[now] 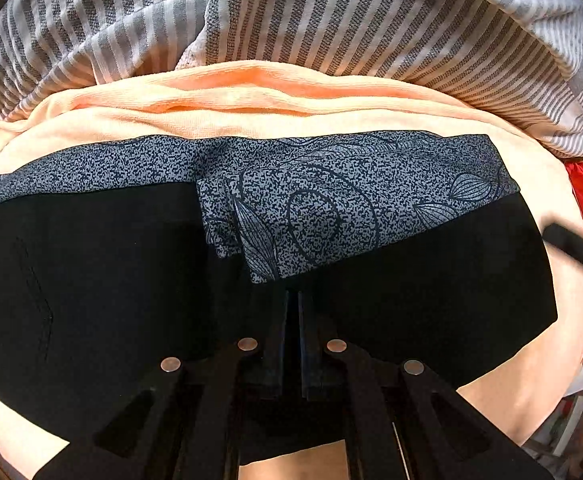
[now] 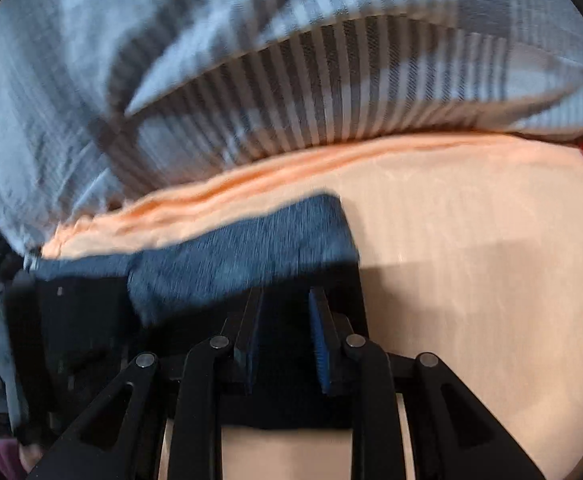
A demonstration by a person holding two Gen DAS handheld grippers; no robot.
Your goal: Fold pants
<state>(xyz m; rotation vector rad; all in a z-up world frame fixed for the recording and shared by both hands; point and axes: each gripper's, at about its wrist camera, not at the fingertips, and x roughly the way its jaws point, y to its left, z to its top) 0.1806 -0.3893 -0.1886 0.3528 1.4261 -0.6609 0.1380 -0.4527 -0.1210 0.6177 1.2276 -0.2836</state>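
The pants (image 1: 91, 280) were seen folded on the peach cloth (image 1: 251, 116). The left gripper (image 1: 293, 300) was closed over the black fabric. The right gripper (image 2: 287, 308) stood part open at the pants' edge; any grip could not be told.

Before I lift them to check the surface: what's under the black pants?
Under the black pants lies a peach cloth, showing on every side. Whatever sits beneath that cloth, and the part directly under the pants, is covered.
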